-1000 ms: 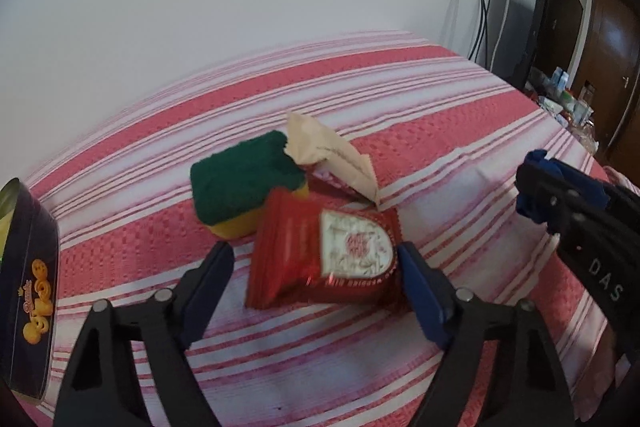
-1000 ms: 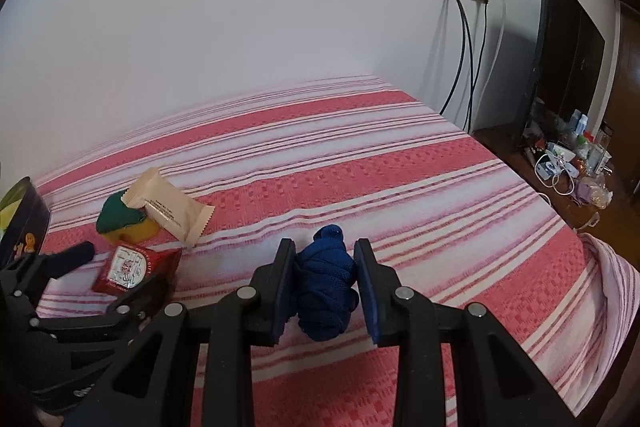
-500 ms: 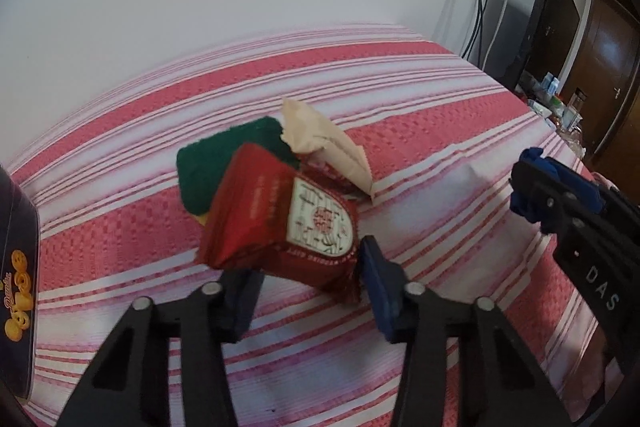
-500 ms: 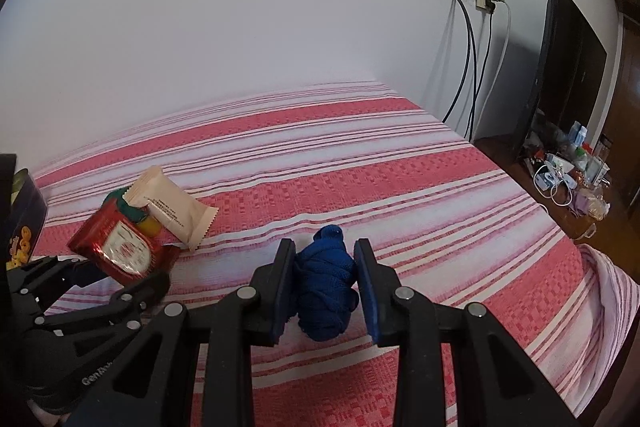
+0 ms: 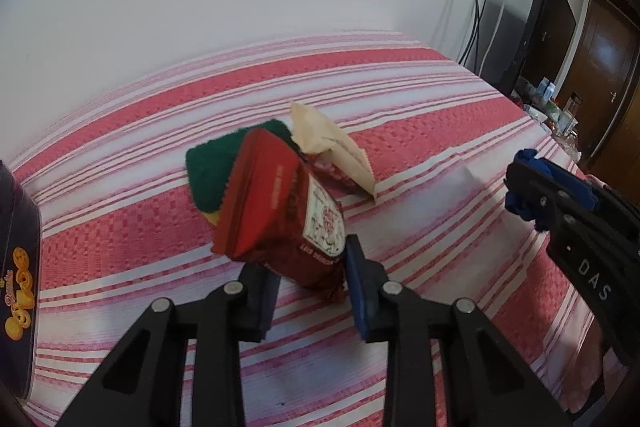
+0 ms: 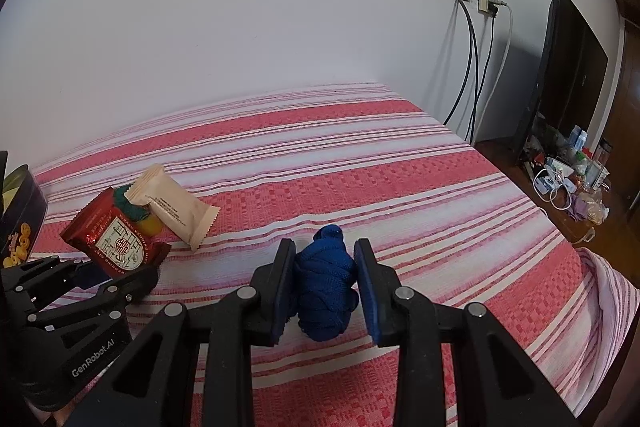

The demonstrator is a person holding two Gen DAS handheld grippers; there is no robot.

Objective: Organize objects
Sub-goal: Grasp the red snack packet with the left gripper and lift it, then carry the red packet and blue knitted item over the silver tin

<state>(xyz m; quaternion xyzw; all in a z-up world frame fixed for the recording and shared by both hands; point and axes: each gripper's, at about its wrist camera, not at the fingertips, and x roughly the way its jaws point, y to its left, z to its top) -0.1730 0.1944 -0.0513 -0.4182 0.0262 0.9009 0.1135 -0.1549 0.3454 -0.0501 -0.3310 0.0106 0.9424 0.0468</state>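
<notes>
My left gripper [image 5: 312, 279] is shut on a red snack packet [image 5: 284, 211] and holds it tilted above the striped bedspread [image 5: 120, 203]; it also shows in the right wrist view [image 6: 114, 233]. Behind the packet lie a green and yellow sponge [image 5: 210, 167] and a beige wrapped bar [image 5: 340, 147]. My right gripper [image 6: 324, 287] is shut on a blue bundle of cord [image 6: 326, 283], just above the bed. The right gripper also shows at the right of the left wrist view [image 5: 532, 187].
A dark blue tin [image 5: 18, 267] with yellow biscuit pictures stands at the left edge of the bed. Wall sockets with cables [image 6: 476, 59], a black screen [image 6: 568, 67] and a cluttered low shelf [image 6: 568, 179] are to the right of the bed.
My left gripper has closed on the red packet and lifted it off the bed, tilting it. My right gripper still holds the blue bundle and has barely moved.
</notes>
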